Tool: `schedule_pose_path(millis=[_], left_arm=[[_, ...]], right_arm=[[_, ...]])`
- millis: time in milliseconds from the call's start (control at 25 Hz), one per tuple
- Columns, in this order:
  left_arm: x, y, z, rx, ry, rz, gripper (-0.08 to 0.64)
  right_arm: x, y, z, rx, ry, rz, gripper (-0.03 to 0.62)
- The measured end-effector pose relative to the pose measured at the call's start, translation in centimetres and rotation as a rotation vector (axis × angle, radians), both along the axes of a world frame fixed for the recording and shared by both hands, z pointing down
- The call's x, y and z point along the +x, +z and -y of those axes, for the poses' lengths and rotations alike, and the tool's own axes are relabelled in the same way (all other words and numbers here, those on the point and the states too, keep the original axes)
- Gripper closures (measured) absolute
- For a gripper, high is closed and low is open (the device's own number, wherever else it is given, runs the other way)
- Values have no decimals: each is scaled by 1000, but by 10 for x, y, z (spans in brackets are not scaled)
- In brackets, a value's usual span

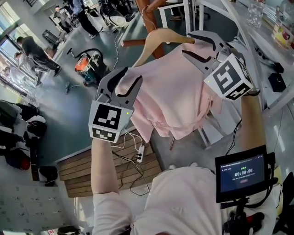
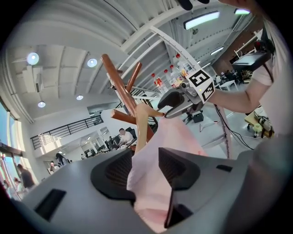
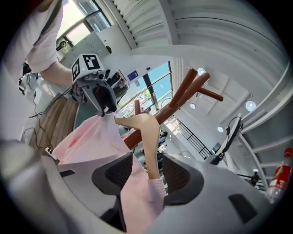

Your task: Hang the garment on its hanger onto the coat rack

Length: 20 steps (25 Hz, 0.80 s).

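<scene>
In front of the brown wooden coat rack (image 1: 148, 11), at raised-arm height: one pale pink garment (image 1: 170, 92) on a light wooden hanger (image 1: 158, 36). It is held up just beside the rack's pegs; whether the hook sits on a peg cannot be told.

Writing: a small screen (image 1: 242, 173) at the lower right of the head view reads 00:00:08; the smaller lines above it are illegible. Each gripper's cube bears black-and-white square markers with no lettering. One bottle (image 3: 280, 177) on a shelf, label too blurred to read.

Left gripper (image 1: 132, 75): forearm lifted, tongs pointing roughly level toward the rack, drawn narrow and clamped on a fold of the garment.

Right gripper (image 1: 187, 42): forearm lifted, likewise near level, tongs spread wide. The hanger's arm and the fabric over it stand between the pads, unpinched.
</scene>
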<state>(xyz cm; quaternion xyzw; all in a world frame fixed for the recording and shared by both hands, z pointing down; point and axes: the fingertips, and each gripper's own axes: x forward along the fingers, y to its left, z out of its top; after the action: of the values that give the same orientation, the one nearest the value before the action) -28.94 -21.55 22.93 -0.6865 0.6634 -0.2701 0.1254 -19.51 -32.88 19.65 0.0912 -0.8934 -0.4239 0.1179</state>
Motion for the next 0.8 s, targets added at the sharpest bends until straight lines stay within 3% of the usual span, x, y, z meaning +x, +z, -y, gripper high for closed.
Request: schedule_pose_path(millis=[120,240,360,480,800], left_arm=[[4,-13,-11,51,5,14,388],[17,-29,-14,156,16,19,388],[35,-41,-12,228,50,17,390],[54,-34,-1,222,111,26,390],[109,2,26,176,285,-17,390]], right_arm=[[6,-10,-23,25,-1,48,403],[17,-10,-32,50,23,107,405],[28,-1,-35,18,72,123,405],[40,17,-35,-7,94,105,405],[96,62,-41,-100,284,91,407]])
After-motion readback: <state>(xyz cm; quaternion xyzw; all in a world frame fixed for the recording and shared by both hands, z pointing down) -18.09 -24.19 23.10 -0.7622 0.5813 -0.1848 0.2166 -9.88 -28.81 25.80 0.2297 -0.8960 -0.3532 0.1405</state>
